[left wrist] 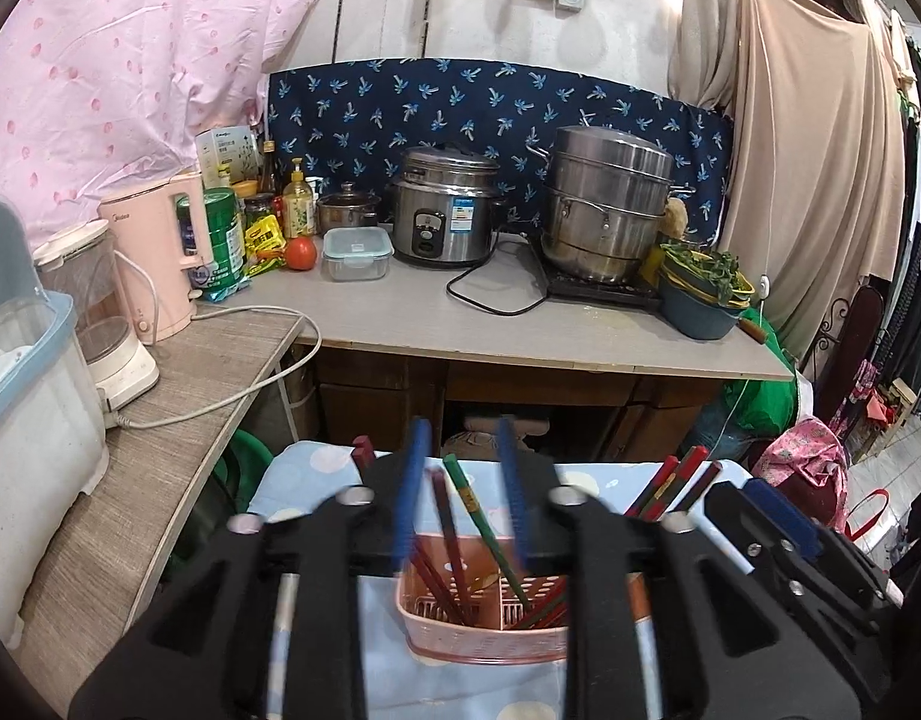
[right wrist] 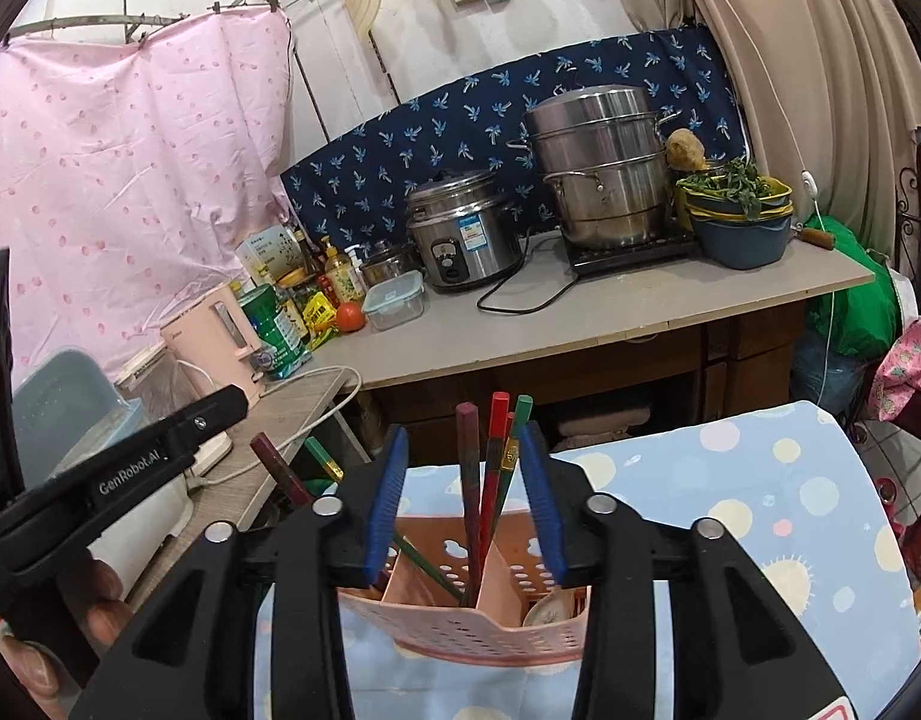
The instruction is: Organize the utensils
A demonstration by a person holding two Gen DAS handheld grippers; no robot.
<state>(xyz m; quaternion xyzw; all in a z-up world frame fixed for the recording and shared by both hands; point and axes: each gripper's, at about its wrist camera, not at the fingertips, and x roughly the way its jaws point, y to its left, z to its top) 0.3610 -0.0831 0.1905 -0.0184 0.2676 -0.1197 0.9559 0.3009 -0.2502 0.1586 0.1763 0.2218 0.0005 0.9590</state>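
A pink perforated utensil holder [left wrist: 484,630] stands on a light blue dotted cloth [left wrist: 304,468]. My left gripper [left wrist: 463,423] is open above it; a green chopstick [left wrist: 466,495] and a dark red one [left wrist: 441,510] rise from the holder between its blue pads without being pressed. In the right wrist view the same holder [right wrist: 460,624] shows its dividers. My right gripper [right wrist: 464,429] is open around a bunch of red, green and dark chopsticks [right wrist: 490,480] standing in the middle compartment. A pale spoon [right wrist: 550,606] lies in the right compartment.
Behind is a wooden counter [left wrist: 520,330] with a rice cooker [left wrist: 442,210], a steel steamer pot [left wrist: 604,204], a blue basin of greens [left wrist: 700,294], a lidded box [left wrist: 357,252] and a tomato [left wrist: 300,253]. A pink kettle [left wrist: 160,252] and cables sit on the left shelf.
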